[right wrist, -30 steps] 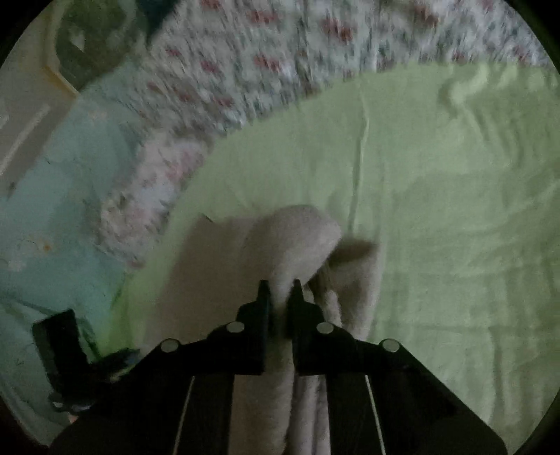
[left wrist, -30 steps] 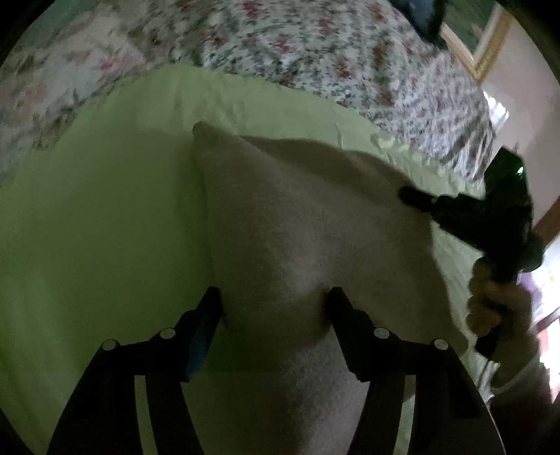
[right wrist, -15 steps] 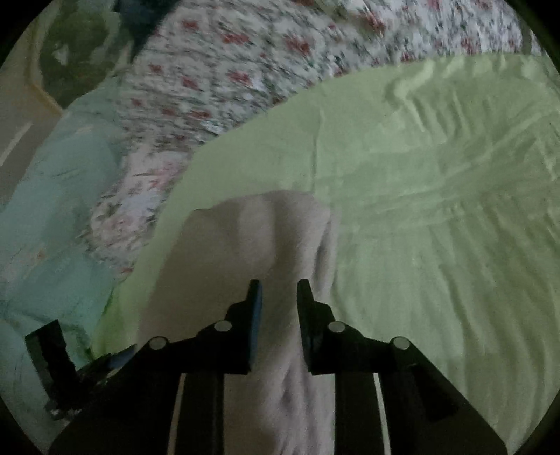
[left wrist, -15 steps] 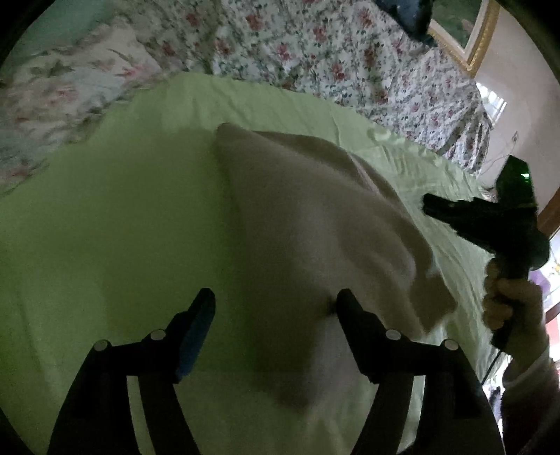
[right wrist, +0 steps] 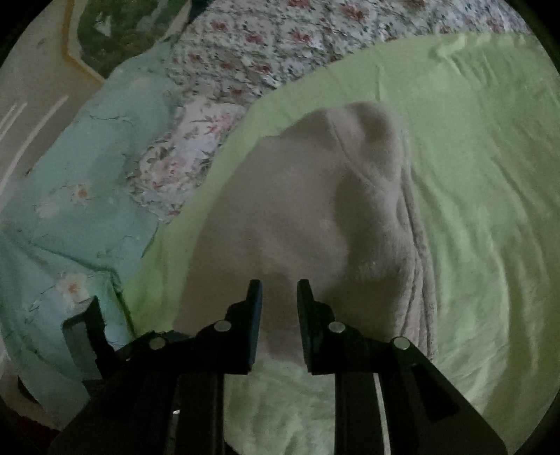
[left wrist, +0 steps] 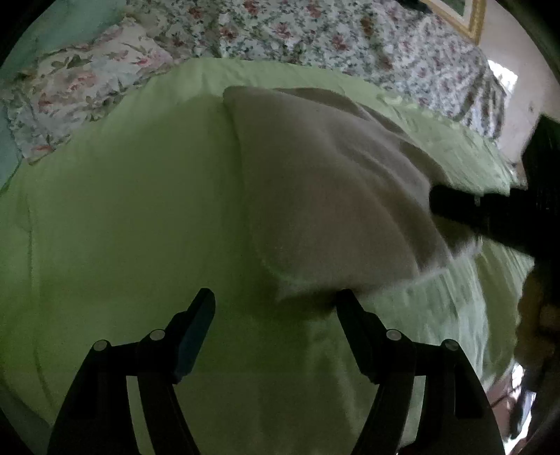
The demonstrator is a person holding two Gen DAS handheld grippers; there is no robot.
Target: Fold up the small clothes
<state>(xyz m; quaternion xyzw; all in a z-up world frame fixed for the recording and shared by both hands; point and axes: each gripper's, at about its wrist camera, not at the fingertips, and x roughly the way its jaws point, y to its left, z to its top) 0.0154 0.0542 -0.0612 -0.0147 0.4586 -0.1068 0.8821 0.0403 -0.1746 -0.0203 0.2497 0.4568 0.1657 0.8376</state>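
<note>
A small beige fleece garment [left wrist: 325,189] lies folded on the light green sheet [left wrist: 122,210] of a bed. It also shows in the right wrist view [right wrist: 297,217], with a doubled edge along its right side. My left gripper [left wrist: 274,301] is open and empty, just short of the garment's near edge. My right gripper [right wrist: 279,290] is open by a narrow gap and empty, above the garment's near edge. The right gripper also shows in the left wrist view [left wrist: 490,213] as a dark blurred shape at the garment's right side.
A floral quilt [left wrist: 315,38] lies bunched along the far side of the bed. A floral pillow [left wrist: 80,84] sits at the far left. A pale teal flowered cover [right wrist: 77,196] lies left of the sheet. A framed picture [right wrist: 115,31] hangs on the wall.
My right gripper opened and let go of the garment, which now lies flat. Both grippers drew back toward its near edge. The left gripper stayed open.
</note>
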